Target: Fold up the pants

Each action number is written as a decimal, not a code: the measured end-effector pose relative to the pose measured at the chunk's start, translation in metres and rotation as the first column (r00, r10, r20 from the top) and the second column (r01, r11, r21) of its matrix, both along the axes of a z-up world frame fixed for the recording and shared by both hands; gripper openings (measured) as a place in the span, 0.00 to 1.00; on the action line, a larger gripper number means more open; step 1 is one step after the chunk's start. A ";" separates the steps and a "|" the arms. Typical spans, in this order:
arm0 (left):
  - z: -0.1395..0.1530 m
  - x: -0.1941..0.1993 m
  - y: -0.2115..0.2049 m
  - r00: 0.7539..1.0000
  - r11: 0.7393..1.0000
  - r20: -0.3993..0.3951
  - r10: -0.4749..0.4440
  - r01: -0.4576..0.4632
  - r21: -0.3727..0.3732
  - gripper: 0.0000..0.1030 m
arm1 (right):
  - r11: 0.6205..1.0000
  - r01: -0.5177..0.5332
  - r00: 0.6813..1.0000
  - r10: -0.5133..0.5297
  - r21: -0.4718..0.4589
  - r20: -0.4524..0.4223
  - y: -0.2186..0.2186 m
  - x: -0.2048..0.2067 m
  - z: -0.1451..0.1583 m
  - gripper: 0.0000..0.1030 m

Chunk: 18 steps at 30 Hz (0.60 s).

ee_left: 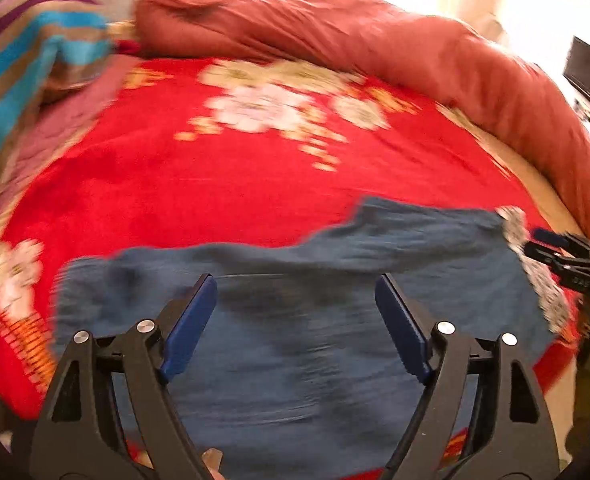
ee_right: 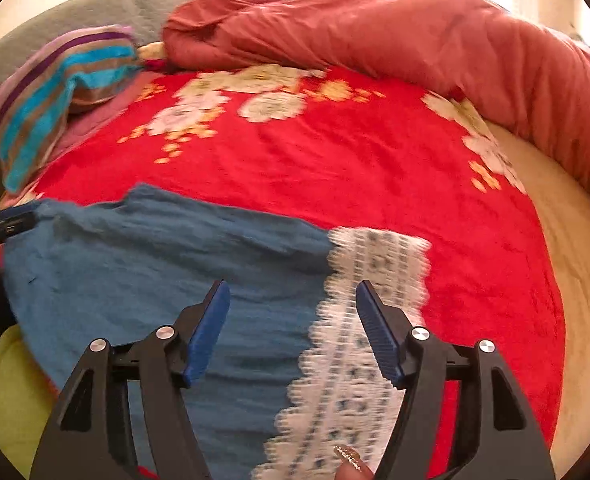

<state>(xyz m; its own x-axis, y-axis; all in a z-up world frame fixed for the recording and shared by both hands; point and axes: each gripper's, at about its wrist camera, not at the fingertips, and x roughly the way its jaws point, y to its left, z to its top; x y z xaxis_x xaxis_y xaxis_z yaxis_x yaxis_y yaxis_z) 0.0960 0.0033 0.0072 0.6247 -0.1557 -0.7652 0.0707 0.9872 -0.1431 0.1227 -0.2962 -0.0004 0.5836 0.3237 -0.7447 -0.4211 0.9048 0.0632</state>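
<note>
**Bed Surface, Pants Laid Flat: Tools Released Between Folds**

Bed covering: a red floral blanket (ee_left: 223, 184) carries the work. On its near part the blue pants (ee_left: 295, 340) lie flat, spread across the width of both views. A white lace hem band (ee_right: 359, 340) marks the end of the garment on the right; the far edge of the cloth runs uneven, with a raised step toward the lace end.

Left tool (ee_left: 296, 324): released, jaws apart, nothing between the pads; it hangs over the middle of the blue cloth. Right tool (ee_right: 293, 332): released, jaws apart, poised over the line where the blue cloth meets the lace, gripping nothing. Whether either tool's tips rest on the cloth cannot be told.

Step in hand, as judged: the garment appears laid out or partly folded, and a fresh grip is pending. The next move calls for each tool to close on an edge of the pants, so both lift evenly and one end carries over the other.

Surroundings: a rust-red quilt (ee_left: 375, 48) is bunched along the far side of the bed, and a striped pillow (ee_right: 55, 92) sits at the far left. Bright light washes out the background.
</note>
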 end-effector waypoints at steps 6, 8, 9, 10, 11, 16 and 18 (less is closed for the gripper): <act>-0.033 0.035 -0.041 0.988 0.993 -0.100 -0.121 0.120 -0.014 0.74 | 0.999 -0.043 0.999 0.042 -0.029 -0.024 0.022 0.012 -0.011 0.70; -0.048 0.047 -0.036 0.987 0.996 -0.136 -0.087 0.090 0.021 0.75 | 0.996 0.009 0.998 -0.014 -0.086 -0.054 0.019 0.026 -0.025 0.71; -0.051 0.051 -0.031 0.989 0.997 -0.135 -0.062 0.068 0.043 0.75 | 0.990 0.065 0.994 -0.076 -0.121 -0.082 0.013 0.035 -0.034 0.71; -0.052 0.051 -0.024 0.991 0.998 -0.122 -0.051 0.056 0.040 0.75 | 0.988 0.103 0.988 -0.115 -0.113 -0.107 0.004 0.042 -0.041 0.71; -0.052 0.052 -0.018 0.993 0.999 -0.113 -0.042 0.045 0.030 0.75 | 0.990 0.116 0.985 -0.125 -0.081 -0.121 -0.003 0.045 -0.043 0.71; -0.057 0.050 -0.009 0.995 0.999 -0.084 -0.048 0.048 -0.007 0.75 | 0.991 0.117 0.985 -0.125 -0.070 -0.122 -0.002 0.046 -0.043 0.71; -0.055 0.048 -0.008 0.997 0.999 -0.063 -0.049 0.049 -0.014 0.75 | 0.991 0.115 0.985 -0.122 -0.064 -0.118 -0.004 0.045 -0.041 0.71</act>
